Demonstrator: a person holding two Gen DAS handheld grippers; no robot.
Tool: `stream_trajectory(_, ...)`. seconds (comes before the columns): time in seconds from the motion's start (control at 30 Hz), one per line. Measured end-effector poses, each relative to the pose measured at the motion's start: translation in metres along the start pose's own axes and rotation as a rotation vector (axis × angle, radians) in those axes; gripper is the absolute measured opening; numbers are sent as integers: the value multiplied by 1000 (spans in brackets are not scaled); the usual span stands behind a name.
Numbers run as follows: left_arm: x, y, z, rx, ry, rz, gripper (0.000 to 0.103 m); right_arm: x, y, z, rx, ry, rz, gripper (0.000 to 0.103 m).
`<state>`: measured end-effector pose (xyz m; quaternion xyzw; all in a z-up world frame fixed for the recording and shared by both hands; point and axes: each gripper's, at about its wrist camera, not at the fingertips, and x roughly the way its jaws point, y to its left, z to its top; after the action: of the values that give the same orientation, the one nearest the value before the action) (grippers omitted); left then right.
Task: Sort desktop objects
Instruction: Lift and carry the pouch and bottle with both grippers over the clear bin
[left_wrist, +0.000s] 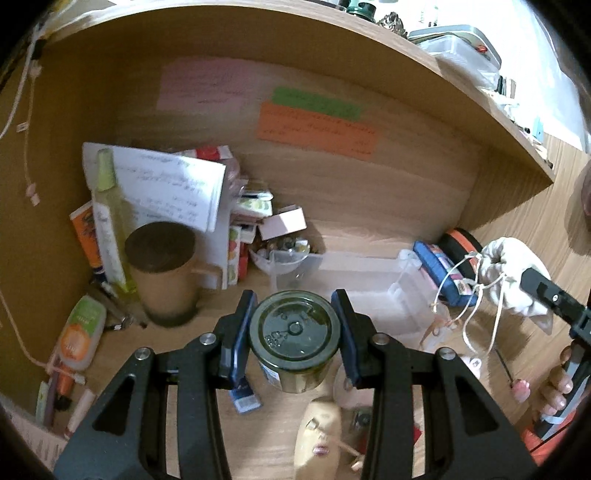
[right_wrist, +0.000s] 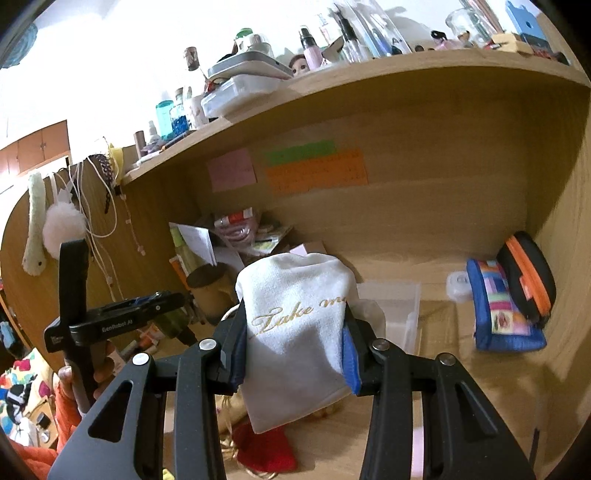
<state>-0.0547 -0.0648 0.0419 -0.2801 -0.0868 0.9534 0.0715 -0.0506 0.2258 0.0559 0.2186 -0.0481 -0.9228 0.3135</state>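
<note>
My left gripper (left_wrist: 294, 325) is shut on a dark green glass jar (left_wrist: 294, 339), held above the wooden desk with its base facing the camera. My right gripper (right_wrist: 295, 328) is shut on a white drawstring cloth pouch (right_wrist: 295, 332) with gold lettering, held above the desk; the pouch also shows at the right of the left wrist view (left_wrist: 509, 269) with its strings hanging. A clear plastic bin (left_wrist: 369, 280) stands open behind the jar.
A tan lidded mug (left_wrist: 162, 273), a yellow-green bottle (left_wrist: 110, 221), papers and small boxes crowd the back left. A blue pencil case (right_wrist: 502, 314) and a black-orange case (right_wrist: 528, 277) lean at the right wall. A red pouch (right_wrist: 266, 446) lies below. A shelf overhangs the desk.
</note>
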Motion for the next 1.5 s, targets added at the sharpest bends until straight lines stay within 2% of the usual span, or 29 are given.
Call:
stream_trajectory(0.37,58,-13,31,36,53,1,41,36,-24,17,29,43,-7,38)
stream_trajectory(0.67,112,-25,33,79,137,14,41,75,-44,20,31,114,-49,38)
stream_trajectory(1.07,157,-35,20,139,226,69,41,140,-64,-8,45,266,-91,38)
stream_trajectory(1.5,189,-43,10,193,268,103,41,170,-63,-31,-19,346,-150,38)
